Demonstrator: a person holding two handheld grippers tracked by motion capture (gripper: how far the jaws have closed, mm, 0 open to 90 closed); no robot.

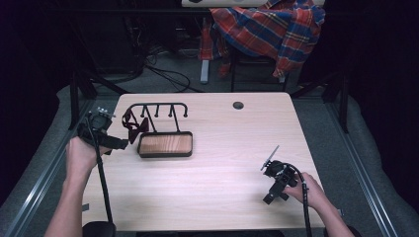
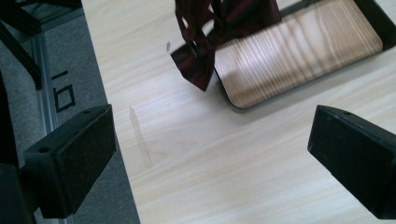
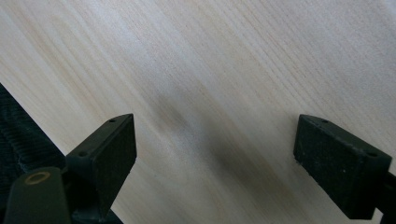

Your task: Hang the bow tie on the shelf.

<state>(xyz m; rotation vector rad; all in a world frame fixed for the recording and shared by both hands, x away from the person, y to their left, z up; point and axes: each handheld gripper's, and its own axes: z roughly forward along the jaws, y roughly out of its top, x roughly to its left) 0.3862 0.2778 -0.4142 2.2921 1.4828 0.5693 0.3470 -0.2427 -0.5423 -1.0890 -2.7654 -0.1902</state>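
Dark red bow tie (image 1: 134,124) hangs on the rack (image 1: 158,109), far left. The left gripper (image 2: 212,154) gapes wide and empty just beside it. The right gripper (image 3: 215,165) is wide too.

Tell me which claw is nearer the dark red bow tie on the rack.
Left. The left claw sits open just beside the bow tie, at the table's left edge. The right claw rests far across the table, near its right front corner, also open.

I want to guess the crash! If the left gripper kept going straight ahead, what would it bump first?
Probably the dark red bow tie hanging off the rack, just before the wooden tray. The left gripper is open; depth is hard to judge.
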